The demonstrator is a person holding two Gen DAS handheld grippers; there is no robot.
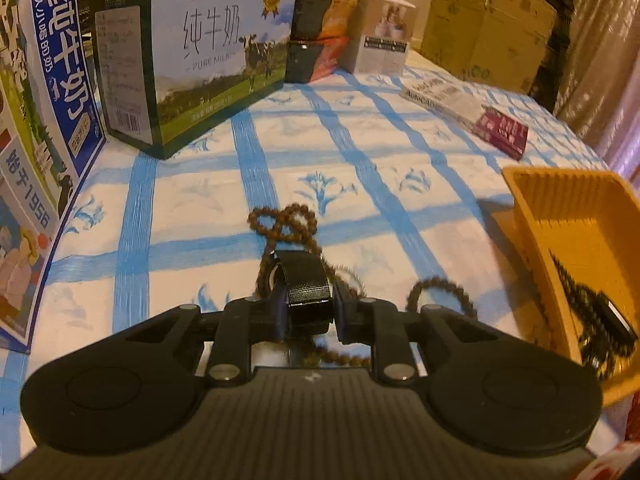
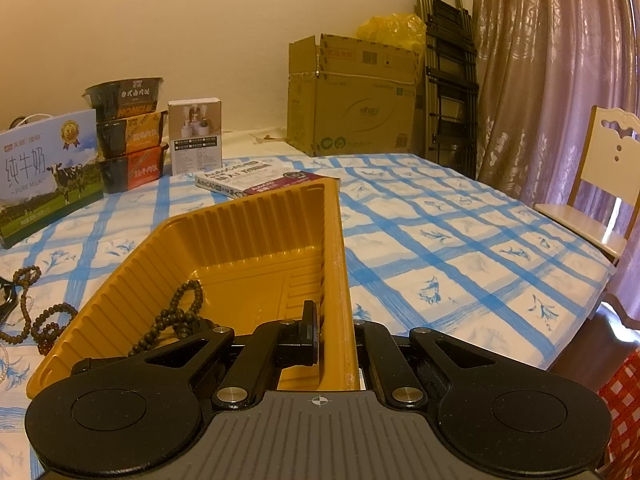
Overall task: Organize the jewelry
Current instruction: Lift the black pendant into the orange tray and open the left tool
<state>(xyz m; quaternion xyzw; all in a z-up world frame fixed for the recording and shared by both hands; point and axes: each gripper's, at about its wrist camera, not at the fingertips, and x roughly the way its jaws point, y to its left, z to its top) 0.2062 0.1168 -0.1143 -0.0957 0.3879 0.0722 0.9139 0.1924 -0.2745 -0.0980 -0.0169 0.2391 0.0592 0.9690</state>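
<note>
Left gripper: fingers together, clamped on the brown bead strand. The exact pinch spot is hidden behind the black finger pad, and part of the strand runs under the gripper body, out of sight. The strand's far loops lie on the blue-checked tablecloth just ahead of the fingertips. More beads curl to the right of the fingers, motion-blurred, bead count unreadable. Its long axis runs roughly along the gripper's forward line, loops at the far end.

Right gripper: closed on the right wall of the yellow tray. One finger is inside the tray; the outer finger is mostly hidden by the rim. The tray's long axis points away from the camera, slightly left, and its near edge is cut off by the gripper body.

Dark bead strand lies inside the tray near the left-front corner, stretched diagonally; its lower end is hidden behind the gripper linkage. In the left view the same strand is blurry at the frame edge.

The brown beads also show at the far left of the right view, partly cropped. A thin pale strand beside them is too small to identify.

Milk carton at the back left, books behind the tray
</note>
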